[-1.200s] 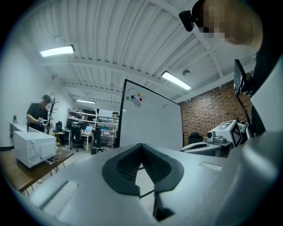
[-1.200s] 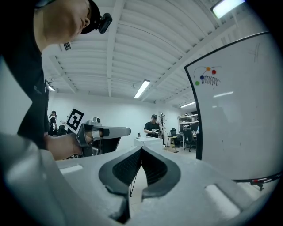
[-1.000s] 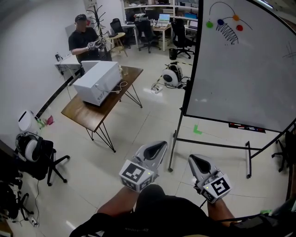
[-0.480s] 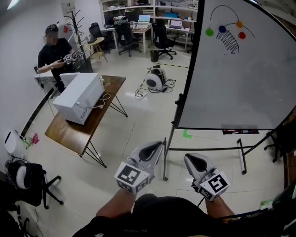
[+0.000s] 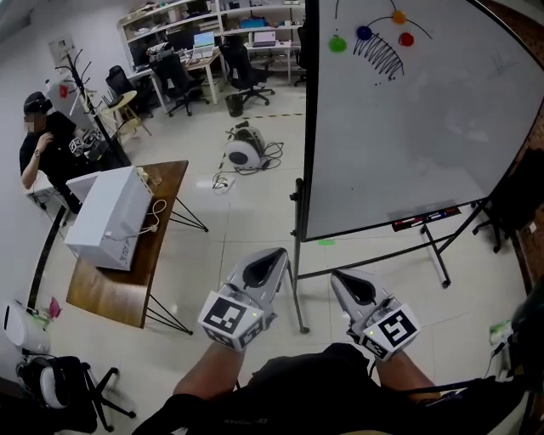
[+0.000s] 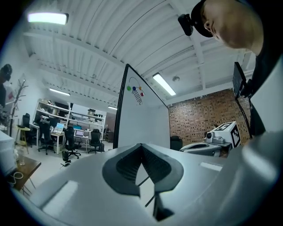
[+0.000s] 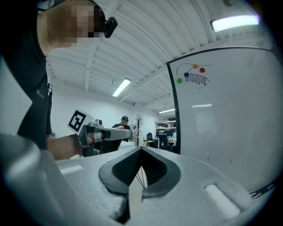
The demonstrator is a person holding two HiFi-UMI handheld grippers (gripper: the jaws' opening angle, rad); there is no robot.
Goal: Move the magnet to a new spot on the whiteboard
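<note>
The whiteboard (image 5: 416, 127) stands on a wheeled frame ahead and to the right. Near its top edge sit a green magnet (image 5: 337, 42), a blue magnet (image 5: 364, 32), an orange magnet (image 5: 398, 16) and a red magnet (image 5: 406, 38), beside a black scribble. My left gripper (image 5: 274, 256) and right gripper (image 5: 339, 279) are held low in front of my body, far short of the board. Both are shut and hold nothing. The left gripper view shows the board (image 6: 141, 123) edge-on past the shut left gripper (image 6: 141, 148). In the right gripper view the magnets (image 7: 186, 75) sit high above the shut right gripper (image 7: 141, 151).
A wooden table (image 5: 166, 183) with a white box (image 5: 110, 217) stands at the left, with a seated person (image 5: 42, 149) behind it. A round white machine (image 5: 245, 151) with cables lies on the floor. The board's stand leg (image 5: 297, 272) is just ahead; a marker tray (image 5: 422, 219) runs along the board's bottom.
The whiteboard has shifted left and nearer to the middle of the head view, and the table has slid toward the left edge. Both grippers stay shut, low in front of me.
</note>
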